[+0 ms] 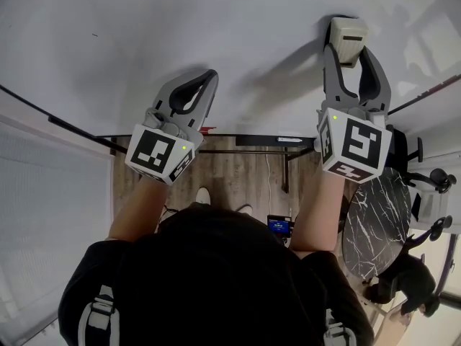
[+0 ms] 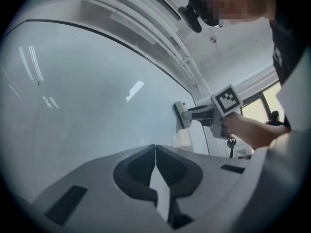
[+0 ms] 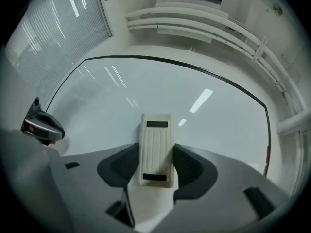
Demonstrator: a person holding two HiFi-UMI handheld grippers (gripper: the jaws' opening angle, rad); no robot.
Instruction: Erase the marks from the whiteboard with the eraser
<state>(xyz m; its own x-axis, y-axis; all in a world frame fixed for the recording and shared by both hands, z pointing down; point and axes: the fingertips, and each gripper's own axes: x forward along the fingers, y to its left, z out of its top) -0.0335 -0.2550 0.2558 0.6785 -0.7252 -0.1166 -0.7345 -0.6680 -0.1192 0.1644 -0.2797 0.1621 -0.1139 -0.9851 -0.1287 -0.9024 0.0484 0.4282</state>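
Across the top of the head view, whiteboard (image 1: 216, 34), nearly bare. Upper right: right gripper (image 1: 350, 55) clamped on the eraser (image 1: 348, 34), long axis pointing up-frame, pad against the board. Centre-left: left gripper (image 1: 209, 76) closed, empty. Far upper left, one faint speck (image 1: 94, 34), nearer the left gripper; other marks indiscernible.

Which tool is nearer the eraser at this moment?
Right. The right tool grips the eraser between its jaws against the whiteboard; the left tool, shut and empty, sits apart to the eraser's left.
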